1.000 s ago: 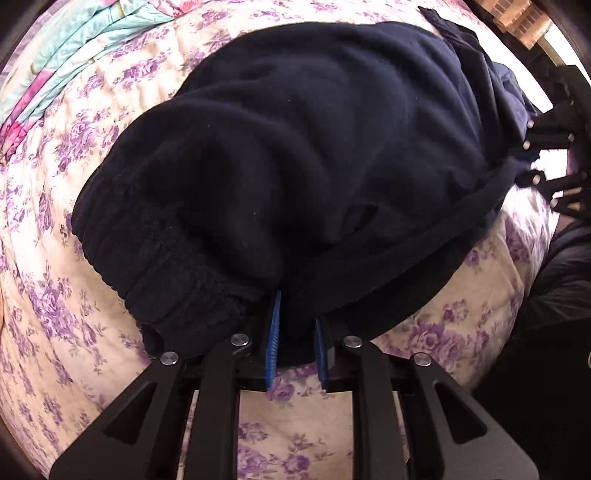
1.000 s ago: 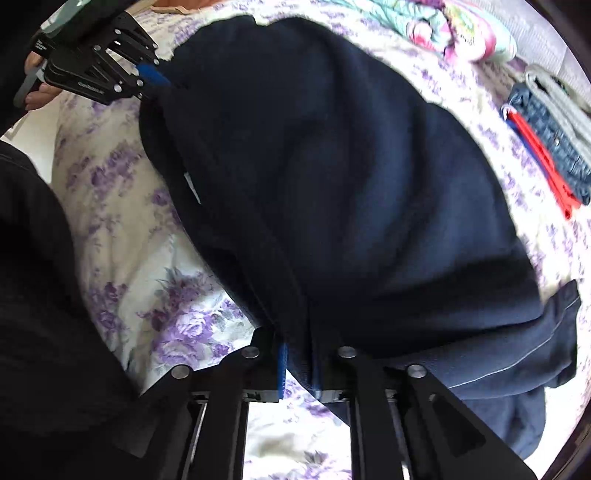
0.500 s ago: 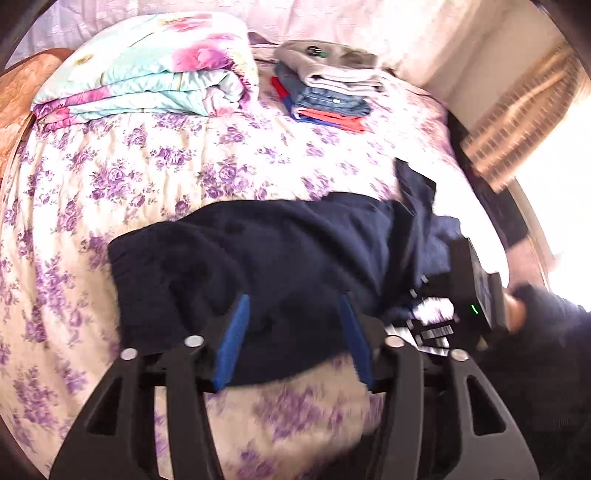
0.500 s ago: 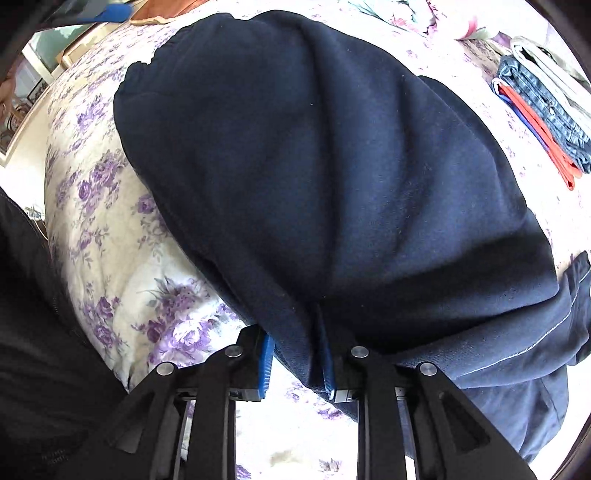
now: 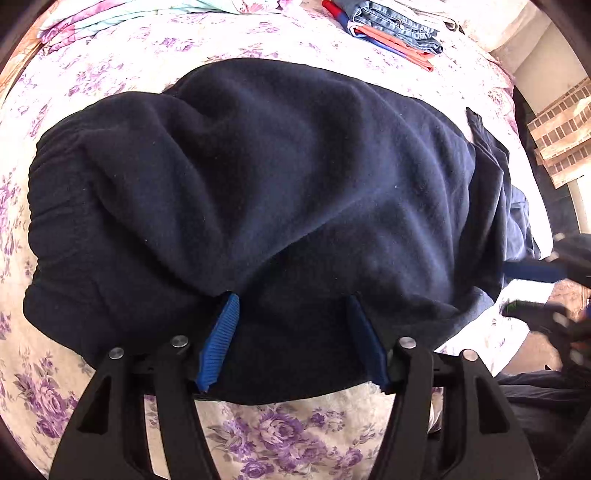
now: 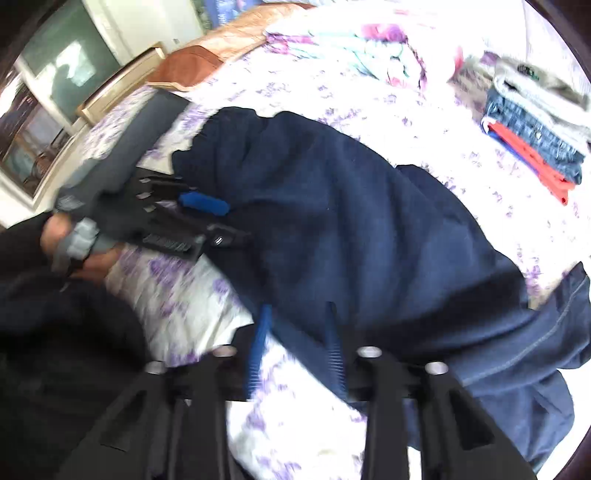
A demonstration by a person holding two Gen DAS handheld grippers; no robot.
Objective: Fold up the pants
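Dark navy pants (image 5: 295,177) lie folded in a thick bundle on the floral bed sheet (image 5: 280,435). My left gripper (image 5: 293,332) sits low over the near edge. Its jaws are opening, and the pants fabric lies loose between the wide-set blue pads (image 5: 221,339). In the blurred right wrist view, the pants (image 6: 351,229) stretch across the bed. My right gripper (image 6: 295,332) hovers above their near edge with its jaws closing. The pads still stand apart, with only sheet and the pants' edge between them. A hand holds the left gripper (image 6: 221,221) at the pants' far-left end.
A stack of folded clothes (image 5: 399,26) (image 6: 535,129) sits at the far side of the bed, next to a folded floral quilt (image 6: 351,48). A person's dark clothing (image 6: 55,350) fills the lower left. The bed's edge runs close to both grippers.
The left gripper let go of the pants, lifted away with its jaws wide, then came back low over them. The right gripper rose off the pants' edge and its pads parted.
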